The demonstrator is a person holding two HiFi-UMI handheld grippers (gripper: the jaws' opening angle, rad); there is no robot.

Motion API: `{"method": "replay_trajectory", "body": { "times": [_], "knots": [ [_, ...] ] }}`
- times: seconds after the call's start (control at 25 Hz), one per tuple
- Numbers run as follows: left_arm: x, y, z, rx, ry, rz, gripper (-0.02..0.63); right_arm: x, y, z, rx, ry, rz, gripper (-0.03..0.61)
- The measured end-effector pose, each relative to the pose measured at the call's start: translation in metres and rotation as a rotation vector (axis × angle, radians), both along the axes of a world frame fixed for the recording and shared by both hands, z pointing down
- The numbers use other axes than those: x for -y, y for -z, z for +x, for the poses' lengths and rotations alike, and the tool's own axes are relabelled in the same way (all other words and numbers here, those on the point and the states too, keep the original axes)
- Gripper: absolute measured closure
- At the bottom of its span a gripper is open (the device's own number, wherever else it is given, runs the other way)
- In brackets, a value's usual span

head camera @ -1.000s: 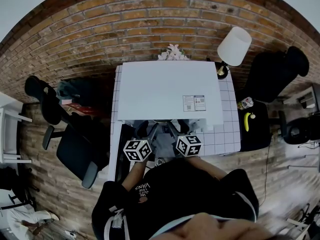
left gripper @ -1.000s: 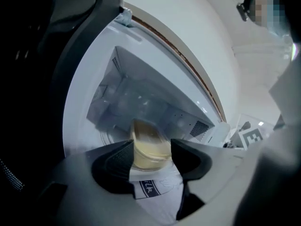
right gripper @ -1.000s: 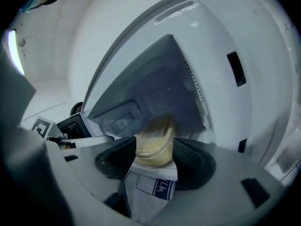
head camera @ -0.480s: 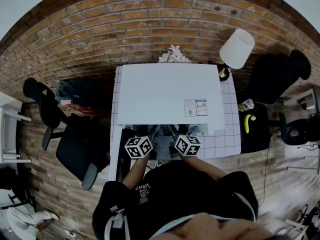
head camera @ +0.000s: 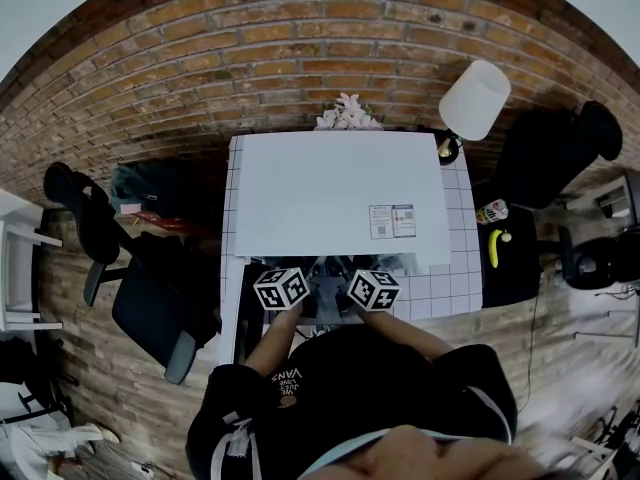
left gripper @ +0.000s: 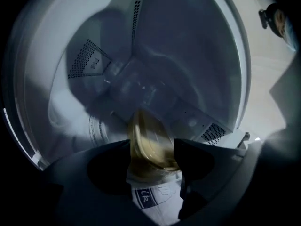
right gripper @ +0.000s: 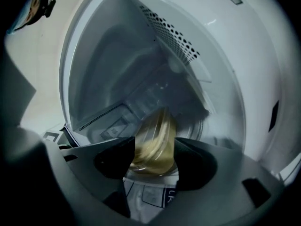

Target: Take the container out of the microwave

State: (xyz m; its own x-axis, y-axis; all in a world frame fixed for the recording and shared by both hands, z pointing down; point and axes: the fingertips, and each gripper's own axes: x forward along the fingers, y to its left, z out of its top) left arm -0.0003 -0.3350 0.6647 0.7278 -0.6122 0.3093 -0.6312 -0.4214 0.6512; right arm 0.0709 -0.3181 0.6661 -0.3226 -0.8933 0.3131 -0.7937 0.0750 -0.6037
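Note:
The white microwave [head camera: 340, 193] stands on a white tiled table [head camera: 455, 268], its front toward me. Inside its pale cavity [left gripper: 178, 55] sits a clear, yellowish container [left gripper: 150, 145], blurred in both gripper views. My left gripper [left gripper: 153, 157] reaches into the opening, its jaws opening, with the container's edge between them. I see no firm grip. My right gripper [right gripper: 153, 157] reaches in beside it with wide jaws, the container [right gripper: 155, 145] between them too. In the head view the marker cubes sit side by side at the microwave's front edge, and its top hides the fingertips.
A lamp [head camera: 470, 98] and flowers [head camera: 347, 110] stand behind the microwave against the brick wall. A banana [head camera: 493, 245] lies on a dark side table to the right. Office chairs stand left [head camera: 150, 308] and right [head camera: 555, 148]. The dark microwave door [head camera: 243, 313] hangs open at left.
Both grippers have moved forward toward the microwave's opening, drawn a little closer together and rolled slightly.

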Motion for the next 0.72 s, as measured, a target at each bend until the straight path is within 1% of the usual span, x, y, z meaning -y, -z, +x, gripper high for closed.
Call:
{"method": "replay_trajectory", "body": {
  "times": [0.16,0.24,0.44,0.64,0.72],
  "knots": [
    [-0.001,-0.001,0.002,-0.018,-0.013,-0.009,0.331,0.001,-0.002,0.0,0.028,0.02,-0.009,0.342],
    [-0.002,-0.001,0.002,-0.01,-0.022,-0.007,0.331,0.0,-0.002,0.0,0.03,0.028,-0.016,0.342],
    [-0.006,0.003,0.002,0.009,-0.033,0.009,0.334,-0.004,0.002,-0.002,-0.027,0.07,-0.013,0.344],
    [-0.018,0.006,0.0,0.01,-0.039,0.017,0.347,-0.01,0.012,-0.003,-0.017,0.054,0.029,0.344],
    [-0.023,0.009,-0.001,0.01,-0.036,0.026,0.347,-0.012,0.017,-0.003,-0.028,0.055,0.047,0.344]
  ]
}}
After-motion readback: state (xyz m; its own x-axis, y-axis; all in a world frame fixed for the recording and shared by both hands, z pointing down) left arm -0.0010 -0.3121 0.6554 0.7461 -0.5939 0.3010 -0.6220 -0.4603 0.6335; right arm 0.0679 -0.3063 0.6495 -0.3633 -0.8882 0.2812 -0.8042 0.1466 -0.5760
